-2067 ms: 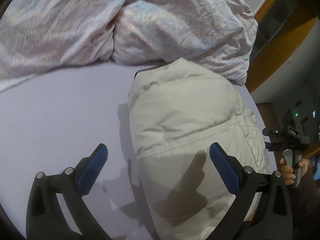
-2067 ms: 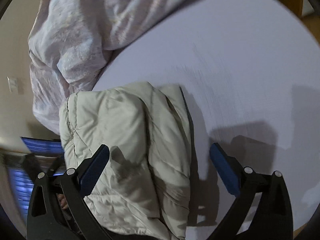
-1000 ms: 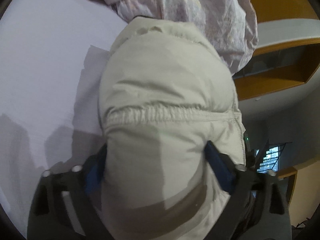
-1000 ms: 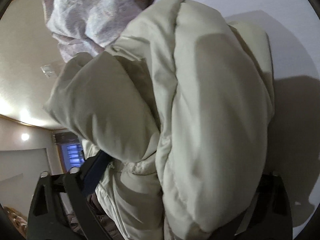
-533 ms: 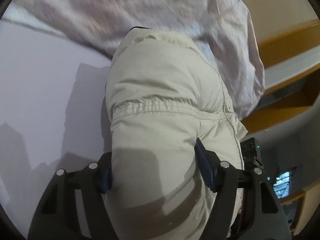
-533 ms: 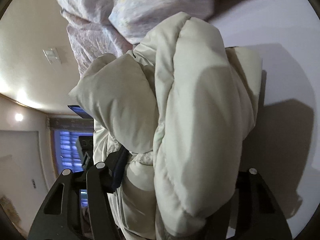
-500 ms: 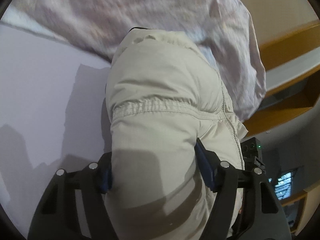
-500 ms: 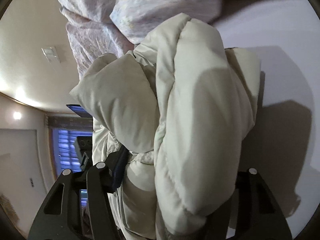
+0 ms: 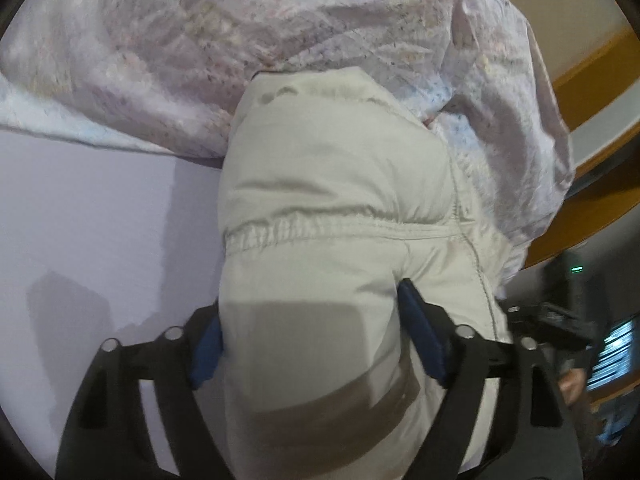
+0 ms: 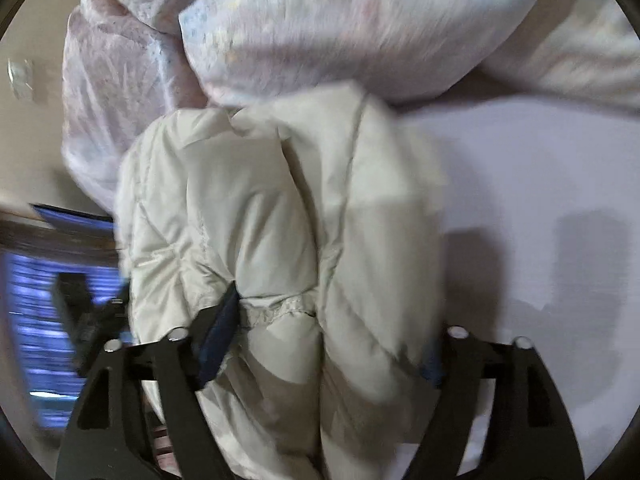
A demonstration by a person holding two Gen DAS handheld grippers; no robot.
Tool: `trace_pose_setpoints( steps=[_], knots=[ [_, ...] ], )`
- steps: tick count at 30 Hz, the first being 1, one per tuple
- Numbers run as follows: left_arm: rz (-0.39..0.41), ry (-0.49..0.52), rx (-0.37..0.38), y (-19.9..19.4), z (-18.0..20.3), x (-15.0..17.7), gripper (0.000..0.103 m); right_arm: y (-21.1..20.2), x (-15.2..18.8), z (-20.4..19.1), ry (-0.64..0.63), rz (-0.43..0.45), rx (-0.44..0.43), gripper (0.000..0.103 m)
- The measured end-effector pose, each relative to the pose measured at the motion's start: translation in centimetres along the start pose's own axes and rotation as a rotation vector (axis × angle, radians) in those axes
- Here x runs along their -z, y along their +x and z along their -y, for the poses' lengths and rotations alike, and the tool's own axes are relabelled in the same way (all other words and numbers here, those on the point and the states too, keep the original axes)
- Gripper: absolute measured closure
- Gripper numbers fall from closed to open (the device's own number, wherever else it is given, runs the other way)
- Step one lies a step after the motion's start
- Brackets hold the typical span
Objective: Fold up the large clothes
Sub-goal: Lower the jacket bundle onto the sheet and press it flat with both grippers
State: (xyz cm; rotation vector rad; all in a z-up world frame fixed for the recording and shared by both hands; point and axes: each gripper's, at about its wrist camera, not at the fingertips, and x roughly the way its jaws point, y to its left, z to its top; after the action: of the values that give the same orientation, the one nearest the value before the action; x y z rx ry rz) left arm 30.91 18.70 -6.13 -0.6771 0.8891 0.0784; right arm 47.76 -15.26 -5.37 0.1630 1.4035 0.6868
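A folded cream puffer jacket (image 9: 336,184) fills the middle of the left wrist view. It also fills the right wrist view (image 10: 280,208), as a thick bundle. My left gripper (image 9: 312,340) is shut on one end of the bundle, blue pads pressed into its sides. My right gripper (image 10: 320,340) is shut on the other end; its right pad is mostly hidden by the fabric. The jacket's far end touches the crumpled duvet. Whether the bundle rests on the sheet I cannot tell.
A crumpled pale pink duvet (image 9: 280,32) lies along the back of the lilac sheet (image 9: 88,216). It also shows in the right wrist view (image 10: 340,20). The bed's edge runs at the right in the left wrist view, with wooden trim (image 9: 592,64) beyond.
Both grippers closed on the folded jacket and carried it toward the duvet. Its far end now meets the duvet.
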Motion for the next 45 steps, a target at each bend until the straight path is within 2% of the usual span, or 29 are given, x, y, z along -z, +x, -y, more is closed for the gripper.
trace_pose_setpoints(
  steps=[1,2,4,8,9,14,18,21,25,33,37,42,45],
  knots=[
    [0.006,0.016,-0.024,-0.2,0.3,-0.1,0.017,-1.2,0.4,-0.4,-0.018,0.033,0.052,0.020],
    [0.017,0.039,-0.068,-0.8,0.6,-0.1,0.015,-2.8,0.9,-1.2,-0.054,0.089,0.146,0.019],
    [0.039,0.090,-0.151,-2.1,1.2,0.0,0.013,-4.6,1.5,-3.3,-0.123,0.158,0.264,0.019],
    [0.069,0.175,-0.266,-4.1,2.8,0.9,0.013,-6.0,4.4,-8.2,-0.278,0.198,0.307,0.020],
    [0.074,0.196,-0.291,-4.6,3.4,1.5,0.013,-5.9,4.8,-8.7,-0.299,0.203,0.314,0.020],
    [0.092,0.253,-0.314,-6.0,5.3,3.6,0.013,-3.4,5.0,-12.5,-0.333,0.225,0.293,0.020],
    [0.099,0.306,-0.359,-5.5,6.5,5.2,0.013,-0.4,5.3,-12.1,-0.321,0.179,0.317,0.027],
    [0.073,0.317,-0.372,-4.5,6.6,6.0,0.013,1.4,5.8,-11.2,-0.299,0.148,0.336,0.027],
    [0.063,0.328,-0.361,-3.4,6.6,6.5,0.012,2.6,5.9,-9.7,-0.229,0.122,0.312,0.026],
    [0.024,0.301,-0.335,-1.3,5.7,7.1,0.009,3.7,7.0,-7.4,-0.142,0.150,0.271,0.025],
    [0.005,0.306,-0.348,-0.2,5.6,7.2,0.008,4.2,7.3,-6.3,-0.111,0.174,0.254,0.024],
    [0.029,0.339,-0.377,-0.1,6.0,7.5,0.008,3.7,6.8,-7.1,-0.126,0.165,0.289,0.024],
    [0.050,0.365,-0.367,-1.4,6.4,6.8,0.009,2.1,6.2,-8.7,-0.155,0.209,0.302,0.024]
  ],
)
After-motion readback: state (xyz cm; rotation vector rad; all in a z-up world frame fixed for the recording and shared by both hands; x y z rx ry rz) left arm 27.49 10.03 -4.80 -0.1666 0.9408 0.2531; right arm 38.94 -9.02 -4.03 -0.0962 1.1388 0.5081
